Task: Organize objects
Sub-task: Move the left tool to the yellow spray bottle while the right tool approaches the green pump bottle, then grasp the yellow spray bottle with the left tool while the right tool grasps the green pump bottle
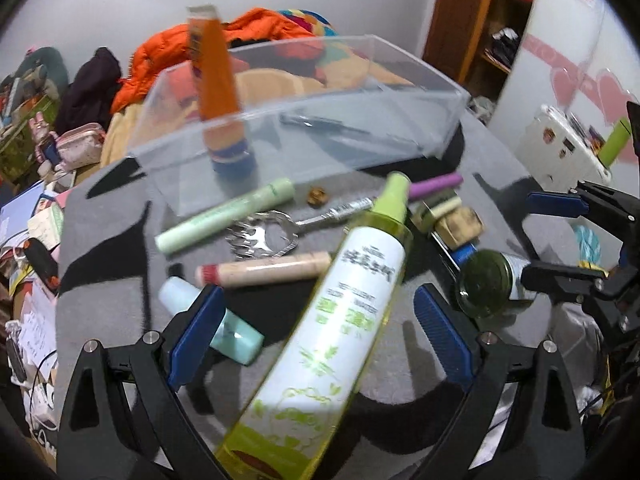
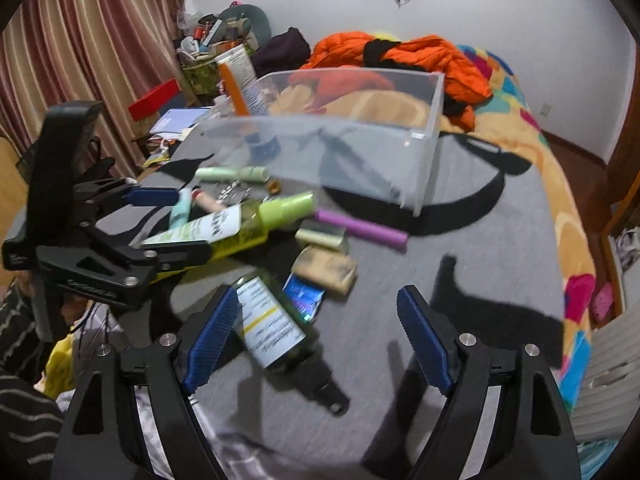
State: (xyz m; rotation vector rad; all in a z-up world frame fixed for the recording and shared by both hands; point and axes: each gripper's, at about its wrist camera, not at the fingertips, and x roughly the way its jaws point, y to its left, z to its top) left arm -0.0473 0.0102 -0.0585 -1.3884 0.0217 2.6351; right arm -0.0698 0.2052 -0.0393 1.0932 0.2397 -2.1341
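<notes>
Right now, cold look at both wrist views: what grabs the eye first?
The tall green-and-white spray bottle, lying on the grey table between the open fingers of the left gripper. Behind it stands a clear plastic bin with an orange tube upright inside. The dark green bottle lies by the open right gripper.

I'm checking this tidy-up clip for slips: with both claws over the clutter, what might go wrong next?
1. The left claw straddles the light green spray bottle, with a pale blue bottle by one pad; closing may nudge it.
2. The right claw is open over the dark green bottle, off to one side; the grip could slip.
3. The orange tube leans in the clear box; a bump may topple it.
</notes>
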